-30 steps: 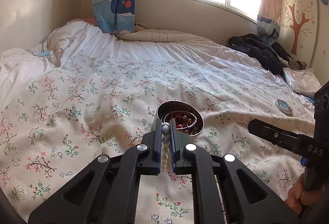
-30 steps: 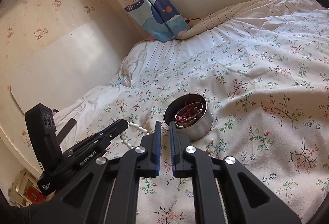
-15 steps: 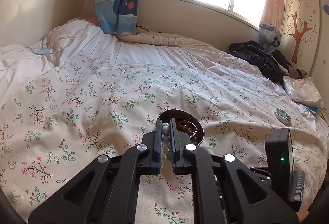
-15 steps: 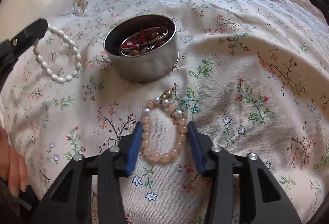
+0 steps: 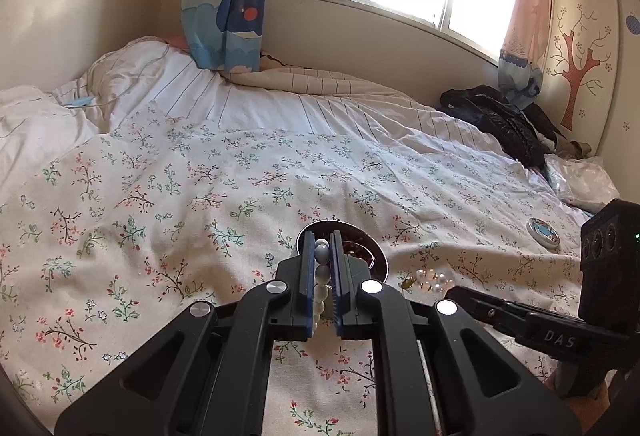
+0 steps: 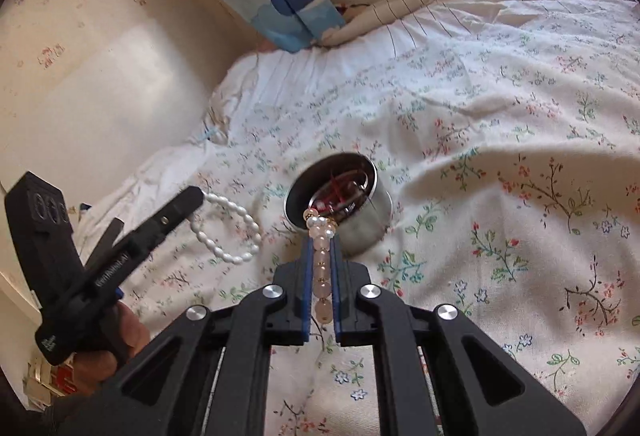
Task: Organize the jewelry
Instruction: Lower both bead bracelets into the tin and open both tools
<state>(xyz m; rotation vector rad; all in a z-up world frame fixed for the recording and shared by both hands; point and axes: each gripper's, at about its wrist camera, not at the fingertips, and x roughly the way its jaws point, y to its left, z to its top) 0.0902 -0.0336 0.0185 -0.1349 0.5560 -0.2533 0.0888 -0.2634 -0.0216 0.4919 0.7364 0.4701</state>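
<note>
My left gripper (image 5: 322, 236) is shut on a white bead bracelet (image 5: 321, 256), which hangs as a loop from its tip in the right wrist view (image 6: 228, 232). The right gripper (image 6: 321, 242) has its jaws closing, and their pads press on a pink bead bracelet (image 6: 322, 264). That bracelet's clasp end pokes out over the near rim of a round metal tin (image 6: 368, 212). The tin sits on the floral bedspread and holds red beads and rings. In the left wrist view the tin (image 5: 374, 250) lies just beyond my left fingertips, with the pink beads (image 5: 434, 280) to its right.
A small round lid (image 5: 543, 232) lies on the bedspread at the right. A black jacket (image 5: 500, 120) and a plastic bag (image 5: 580, 180) lie at the bed's far right corner. A person's hand (image 6: 116, 340) grips the left gripper's handle.
The right gripper dropped with open jaws around the pink bracelet lying on the bedspread, shut on it and lifted it toward the tin. The left gripper stayed put with the white bracelet.
</note>
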